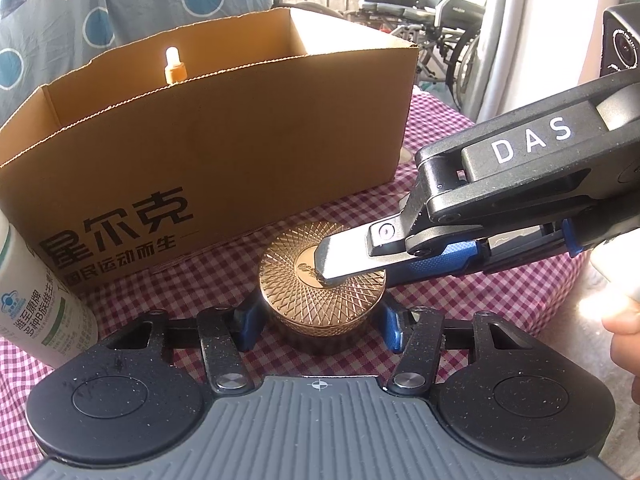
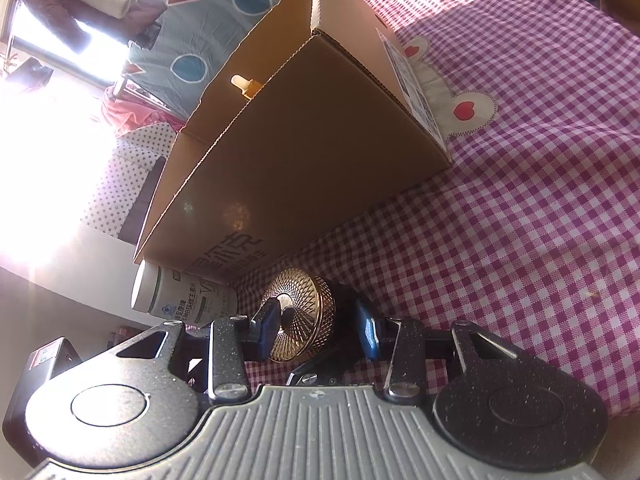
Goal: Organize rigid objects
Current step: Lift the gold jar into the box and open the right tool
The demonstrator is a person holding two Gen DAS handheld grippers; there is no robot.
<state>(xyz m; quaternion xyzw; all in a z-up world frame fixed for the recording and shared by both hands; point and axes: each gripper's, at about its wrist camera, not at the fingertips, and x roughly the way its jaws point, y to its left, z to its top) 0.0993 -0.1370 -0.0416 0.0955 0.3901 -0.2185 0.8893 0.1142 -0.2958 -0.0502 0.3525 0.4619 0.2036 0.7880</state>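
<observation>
A round gold jar (image 1: 322, 280) with a lattice lid sits on the checked cloth in front of a cardboard box (image 1: 208, 132). My left gripper (image 1: 320, 326) straddles it, and its blue pads (image 1: 246, 324) touch the jar's two sides. My right gripper (image 1: 360, 274) comes in from the right, turned on its side. One of its fingers lies on the lid's centre and the other meets the jar's right flank. In the right wrist view the jar (image 2: 304, 320) stands between the right gripper's (image 2: 318, 320) fingers. The far flank contact is partly in shadow.
The open box (image 2: 304, 152) holds an orange dropper bottle (image 1: 175, 66). A white supplement bottle (image 1: 36, 300) stands at the box's left front corner. A hand (image 1: 624, 336) shows at the right edge. Pink checked cloth (image 2: 520, 220) spreads to the right of the box, and a wheelchair (image 1: 420, 12) stands behind.
</observation>
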